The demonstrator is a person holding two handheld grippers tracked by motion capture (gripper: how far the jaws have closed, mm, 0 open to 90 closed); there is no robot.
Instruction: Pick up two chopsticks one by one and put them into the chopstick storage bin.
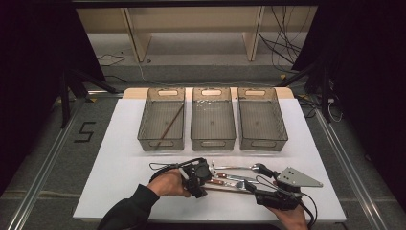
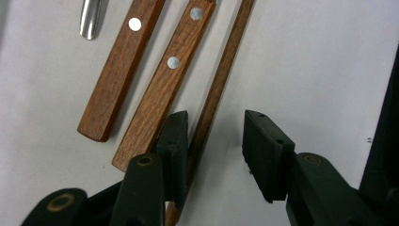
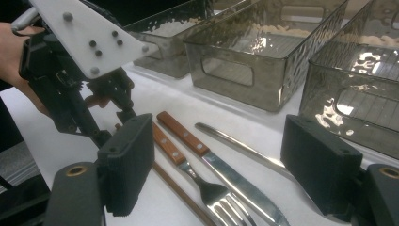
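Left gripper view shows the left gripper (image 2: 214, 141) wide open, its jaws straddling a wooden chopstick (image 2: 221, 80) lying on the desk (image 2: 320, 70) beside two wooden cutlery handles (image 2: 155, 89). The right gripper (image 3: 226, 165) gapes open over a fork (image 3: 207, 188) and knife (image 3: 235, 181), gripping nothing, near three bins (image 1: 213, 120).

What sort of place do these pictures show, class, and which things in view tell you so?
Probably a staged recording workspace, not a kitchen: a white-covered table hemmed by black curtains, three identical clear bins lined up in a row, loose cables on the floor, and a taped number 5 beside the table.
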